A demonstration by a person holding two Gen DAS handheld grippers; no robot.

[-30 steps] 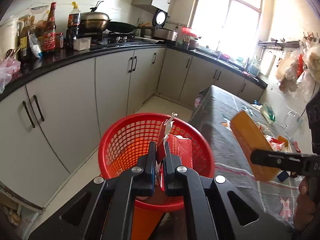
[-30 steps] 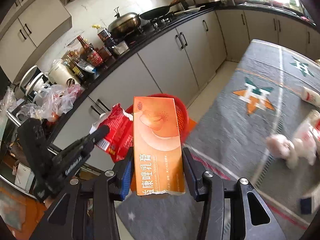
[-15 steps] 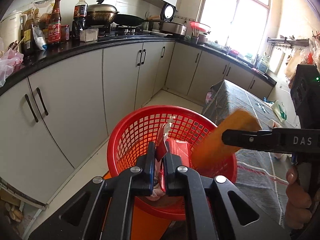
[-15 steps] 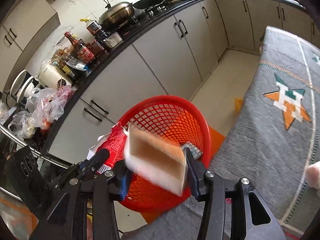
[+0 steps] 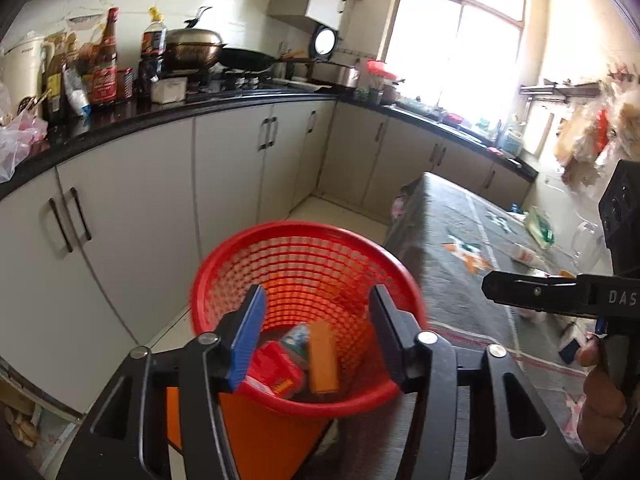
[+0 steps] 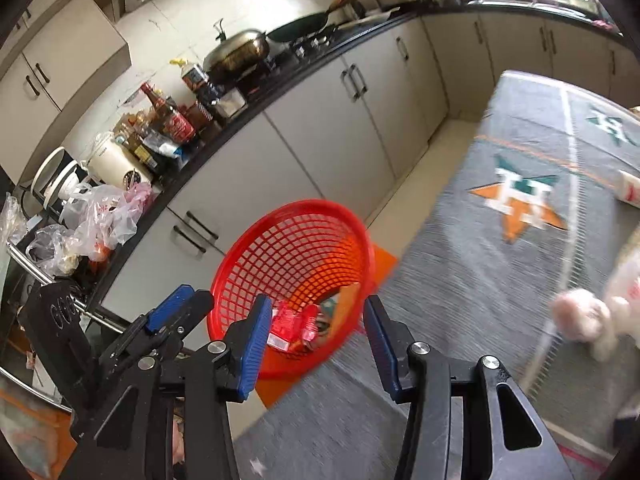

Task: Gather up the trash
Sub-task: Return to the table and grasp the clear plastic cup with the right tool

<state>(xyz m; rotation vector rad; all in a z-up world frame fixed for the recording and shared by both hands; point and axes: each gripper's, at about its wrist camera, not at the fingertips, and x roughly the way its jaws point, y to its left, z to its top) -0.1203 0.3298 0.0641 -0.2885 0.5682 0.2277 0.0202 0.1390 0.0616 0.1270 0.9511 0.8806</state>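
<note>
both tongs stand with their ribbed blue pads spread wide and nothing between them. the left tongs point(image 5: 316, 332) hang over the red plastic mesh basket point(image 5: 308, 248), a round openwork bin with a smooth rolled rim, set just beside the near corner of the cloth-covered worktop point(image 5: 460, 240). the trash lies at the bottom of the basket: an orange carton point(image 5: 323, 358), flat and rectangular, leans on end against the lattice wall, and a red crinkled wrapper point(image 5: 276, 368) lies beside it, touching it.

the right tongs point(image 6: 316, 340) look into the same basket point(image 6: 296, 232) from the worktop side, where the wrapper point(image 6: 294, 324) shows glossy and translucent and the carton is only a blurred edge. this view alone shows the worktop's woven grey cloth point(image 6: 500, 280) with its orange and green star figure, and pale pink crumpled tissue point(image 6: 580, 316) near the worktop's right edge. the left wrist view alone shows the right tongs point(image 5: 532, 292) from the side, held in a hand point(image 5: 604, 396) over the worktop.
</note>
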